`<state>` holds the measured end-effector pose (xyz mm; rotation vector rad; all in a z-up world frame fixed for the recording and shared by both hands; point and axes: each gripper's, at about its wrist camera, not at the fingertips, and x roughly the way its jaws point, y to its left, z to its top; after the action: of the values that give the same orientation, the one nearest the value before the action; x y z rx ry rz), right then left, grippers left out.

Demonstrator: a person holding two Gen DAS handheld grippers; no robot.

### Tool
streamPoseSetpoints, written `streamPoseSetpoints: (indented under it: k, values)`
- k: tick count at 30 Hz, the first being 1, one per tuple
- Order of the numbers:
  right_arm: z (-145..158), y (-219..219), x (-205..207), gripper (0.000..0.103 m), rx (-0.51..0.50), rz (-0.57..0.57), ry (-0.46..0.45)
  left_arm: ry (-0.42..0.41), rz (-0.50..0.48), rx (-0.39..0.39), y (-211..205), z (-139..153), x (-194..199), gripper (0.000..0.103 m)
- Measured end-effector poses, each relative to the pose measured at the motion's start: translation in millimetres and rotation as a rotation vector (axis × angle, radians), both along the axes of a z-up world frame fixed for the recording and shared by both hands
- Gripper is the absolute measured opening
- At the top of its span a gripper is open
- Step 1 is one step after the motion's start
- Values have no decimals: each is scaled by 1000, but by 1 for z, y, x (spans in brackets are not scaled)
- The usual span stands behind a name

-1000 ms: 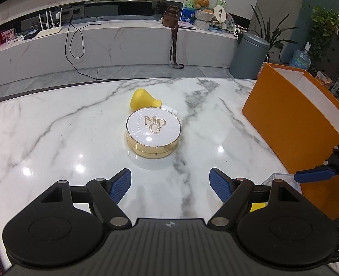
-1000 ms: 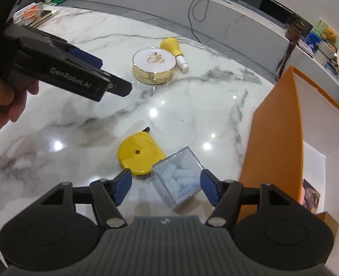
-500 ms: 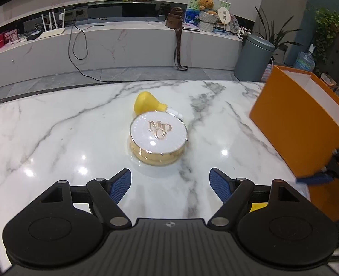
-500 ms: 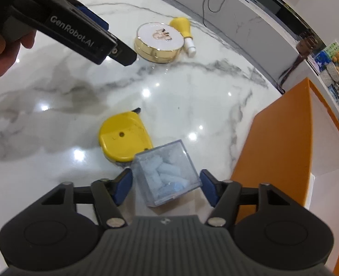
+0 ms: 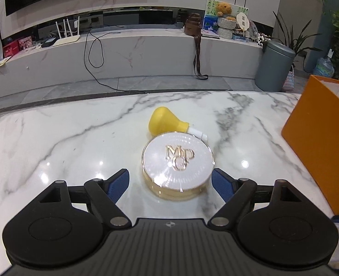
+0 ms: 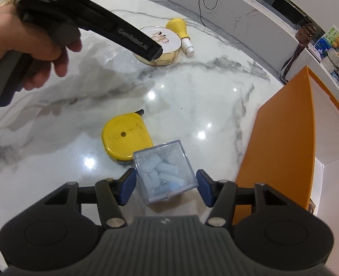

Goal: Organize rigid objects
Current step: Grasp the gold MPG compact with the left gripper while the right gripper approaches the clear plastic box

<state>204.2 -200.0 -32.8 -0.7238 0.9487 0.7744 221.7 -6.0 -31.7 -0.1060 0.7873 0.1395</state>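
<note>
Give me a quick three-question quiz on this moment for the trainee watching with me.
1. True or false: the round white-and-gold compact case sits between the open fingers of the left gripper, not yet pinched.
2. Which item lies right behind the compact: (a) the yellow bulb-shaped bottle with the white cap, (b) the yellow tape measure, (c) the tall orange box?
3. What does the right gripper straddle on the white marble table?

Key: 1 true; its jaws have just been opening. 2 a. 3 the clear plastic cube box of pale blue pieces; jaws have been closing, pads not pressing.
</note>
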Motion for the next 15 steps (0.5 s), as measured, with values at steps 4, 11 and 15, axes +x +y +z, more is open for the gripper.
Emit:
streamPoseSetpoints:
  k: [4, 11, 15]
  values:
    - [0, 0, 1, 57, 4, -5, 3, -20, -20, 13, -2, -1, 9, 99]
    - [-3, 0, 3, 57, 5, -8, 14, -25, -44, 37, -8, -6, 22, 99]
    - [-4, 1, 3, 57, 2, -8, 15, -22, -44, 49, -8, -11, 25, 96]
